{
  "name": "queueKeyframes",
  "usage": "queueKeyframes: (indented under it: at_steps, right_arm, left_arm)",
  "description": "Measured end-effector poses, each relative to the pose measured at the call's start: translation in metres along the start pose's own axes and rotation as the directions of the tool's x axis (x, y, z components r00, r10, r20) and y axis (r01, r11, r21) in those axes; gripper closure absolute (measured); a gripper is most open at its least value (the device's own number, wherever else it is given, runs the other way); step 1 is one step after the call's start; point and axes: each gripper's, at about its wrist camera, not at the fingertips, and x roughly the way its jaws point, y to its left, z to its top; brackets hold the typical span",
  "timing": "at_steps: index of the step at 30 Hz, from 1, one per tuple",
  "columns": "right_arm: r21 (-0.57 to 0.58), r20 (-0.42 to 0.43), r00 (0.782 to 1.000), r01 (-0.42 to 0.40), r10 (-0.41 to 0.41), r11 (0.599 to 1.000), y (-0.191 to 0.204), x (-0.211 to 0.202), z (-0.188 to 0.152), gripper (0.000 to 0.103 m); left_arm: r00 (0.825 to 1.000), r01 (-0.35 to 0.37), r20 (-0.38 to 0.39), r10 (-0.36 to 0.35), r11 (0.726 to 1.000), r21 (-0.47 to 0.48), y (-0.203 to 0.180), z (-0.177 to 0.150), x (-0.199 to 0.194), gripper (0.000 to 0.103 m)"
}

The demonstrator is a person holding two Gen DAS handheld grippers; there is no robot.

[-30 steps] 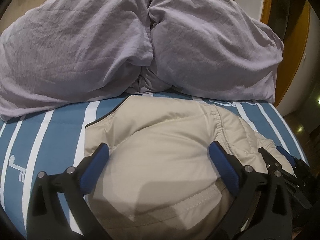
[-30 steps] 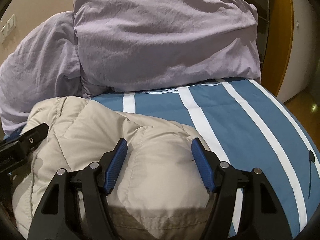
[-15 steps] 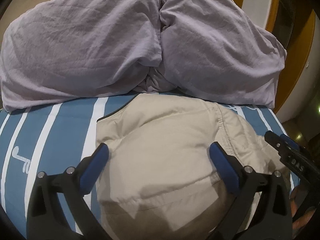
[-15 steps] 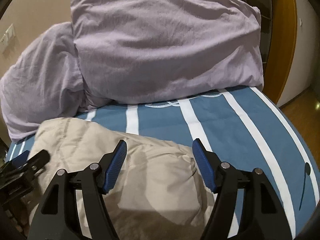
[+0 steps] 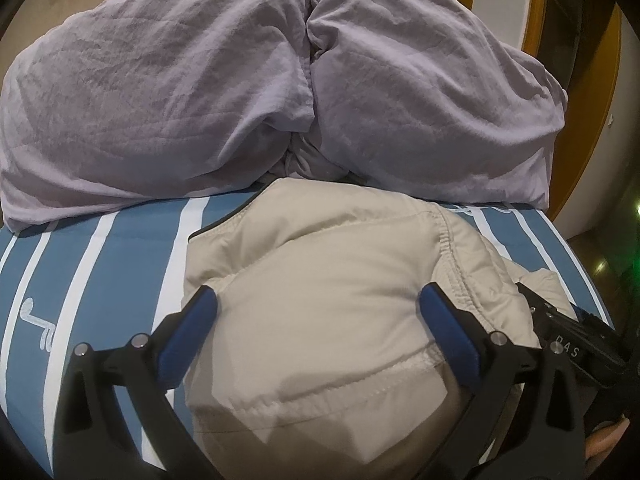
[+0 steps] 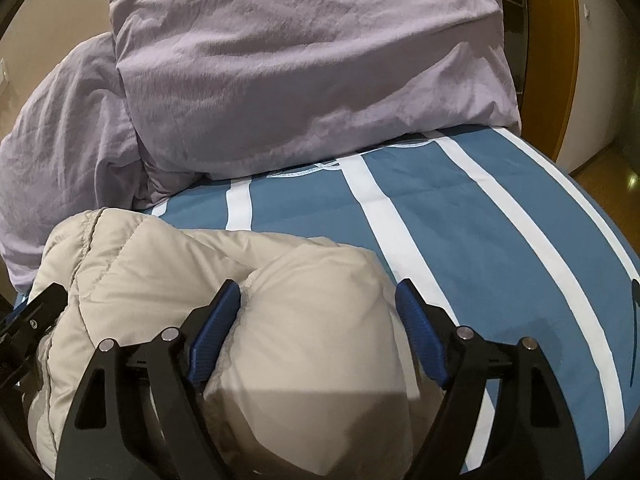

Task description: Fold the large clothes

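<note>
Soft cloth on the bed, hard plastic at the jaws

Between the jaws, the beige jacket (image 5: 320,320) is matt, puffy quilted cloth; beyond them lie a smooth striped bedsheet (image 6: 480,240) and crinkled lilac pillows (image 5: 160,100). Ribbed blue pads (image 6: 420,336) sit on matt black plastic.

Both cameras sit close above the puffy beige jacket (image 5: 320,320) (image 6: 280,340), looking down and forward toward the big wrinkly purple pillows (image 5: 280,80) (image 6: 300,60).

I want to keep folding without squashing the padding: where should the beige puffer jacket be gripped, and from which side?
Judging by its shape, take the beige puffer jacket by the flat stitched hem nearest the left gripper, coming in low from the near side. The quilted bulge is too fat for the open jaws; the hem is thin and firm.
</note>
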Motion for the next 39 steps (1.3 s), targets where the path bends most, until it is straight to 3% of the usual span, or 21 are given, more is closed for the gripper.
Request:
queueKeyframes:
  at_steps: [12,17,22,27,39]
  right_arm:
    - [-0.047,-0.024,0.999,0.041,-0.042,0.998,0.007,-0.005,0.004,0.023]
    - [-0.058,0.001,1.0,-0.024,0.024,0.998,0.013,-0.039,0.001,0.028]
    - [-0.088,0.031,0.995,-0.094,0.098,0.992,0.026,-0.071,-0.008,0.028]
    - [-0.119,-0.002,0.997,-0.07,0.071,0.99,0.032,-0.064,-0.03,0.028]
    - [-0.122,0.028,0.998,-0.056,0.06,0.991,0.027,-0.062,-0.054,0.028]
  left_arm:
    - [1.0,0.003,-0.028,-0.003,1.0,0.002,0.001,0.002,-0.009,0.002]
    - [0.998,0.053,-0.025,-0.054,0.998,-0.027,0.007,-0.004,-0.038,0.003]
    - [0.996,0.083,-0.022,-0.082,0.996,0.032,-0.006,-0.02,-0.058,0.003]
    - [0.996,0.072,-0.049,-0.07,0.997,0.033,-0.011,-0.036,-0.054,0.003]
    - [0.998,0.027,-0.051,-0.024,0.998,0.06,-0.016,-0.048,-0.057,0.003]
